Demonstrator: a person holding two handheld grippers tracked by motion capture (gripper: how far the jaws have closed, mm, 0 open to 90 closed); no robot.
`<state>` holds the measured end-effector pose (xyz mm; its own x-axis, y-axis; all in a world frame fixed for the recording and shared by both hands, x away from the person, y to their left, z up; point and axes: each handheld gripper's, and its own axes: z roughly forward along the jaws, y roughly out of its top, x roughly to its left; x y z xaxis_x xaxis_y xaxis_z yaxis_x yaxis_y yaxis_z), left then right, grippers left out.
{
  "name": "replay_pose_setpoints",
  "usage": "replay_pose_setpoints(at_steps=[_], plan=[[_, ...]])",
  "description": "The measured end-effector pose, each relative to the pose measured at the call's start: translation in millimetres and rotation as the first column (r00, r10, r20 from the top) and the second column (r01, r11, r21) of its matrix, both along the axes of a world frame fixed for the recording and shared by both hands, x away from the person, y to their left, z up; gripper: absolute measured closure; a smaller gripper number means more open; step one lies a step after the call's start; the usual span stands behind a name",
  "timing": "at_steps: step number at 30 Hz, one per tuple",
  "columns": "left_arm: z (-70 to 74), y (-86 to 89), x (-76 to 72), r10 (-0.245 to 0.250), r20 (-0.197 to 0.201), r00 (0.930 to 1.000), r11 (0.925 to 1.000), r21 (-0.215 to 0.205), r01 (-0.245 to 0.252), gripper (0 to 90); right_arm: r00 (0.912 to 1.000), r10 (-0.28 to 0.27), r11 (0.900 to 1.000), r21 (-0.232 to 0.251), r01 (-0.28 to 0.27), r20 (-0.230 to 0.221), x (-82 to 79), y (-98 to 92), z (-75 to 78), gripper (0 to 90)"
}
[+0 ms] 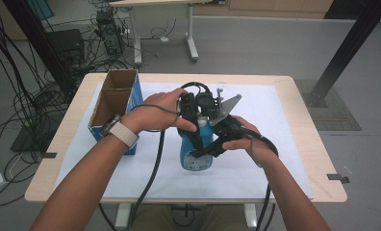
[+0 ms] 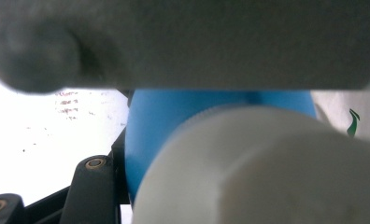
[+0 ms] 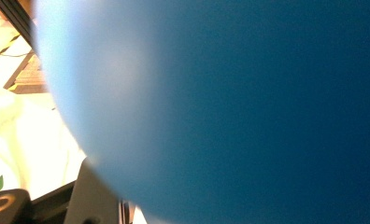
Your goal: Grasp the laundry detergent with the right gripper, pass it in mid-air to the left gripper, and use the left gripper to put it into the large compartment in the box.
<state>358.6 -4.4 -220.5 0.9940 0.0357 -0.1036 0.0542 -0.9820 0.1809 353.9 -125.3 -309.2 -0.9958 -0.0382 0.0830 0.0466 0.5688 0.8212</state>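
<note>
A blue bottle (image 1: 196,153) with a pale label low on its side stands near the middle of the table, between both hands. My left gripper (image 1: 196,126) comes down on its top; in the left gripper view the bottle's white cap (image 2: 267,172) sits right in front of the camera, with the blue body (image 2: 174,116) behind it. From the right, my right gripper (image 1: 210,146) is shut on the body, whose blue wall (image 3: 244,116) is pressed close to the right gripper view's camera. Both sets of jaw tips are hidden by the bottle.
An open cardboard box (image 1: 115,103) with blue sides stands at the left of the table. A white sheet (image 1: 275,144) covers the wooden tabletop (image 1: 313,154). Cables trail from both grippers over the near edge. Loose cables and table legs lie on the floor behind.
</note>
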Motion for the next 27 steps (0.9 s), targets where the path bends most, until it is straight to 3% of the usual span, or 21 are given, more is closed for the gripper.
replay_pose_setpoints(at_steps=[27], plan=[[-1.1, 1.8, 1.1, 0.006, -0.009, 0.9999, 1.0, -0.002, -0.006, 41.0, 0.9999, 0.0, 1.0, -0.005, 0.0, -0.014, 0.1, 1.1, -0.5, 43.7]])
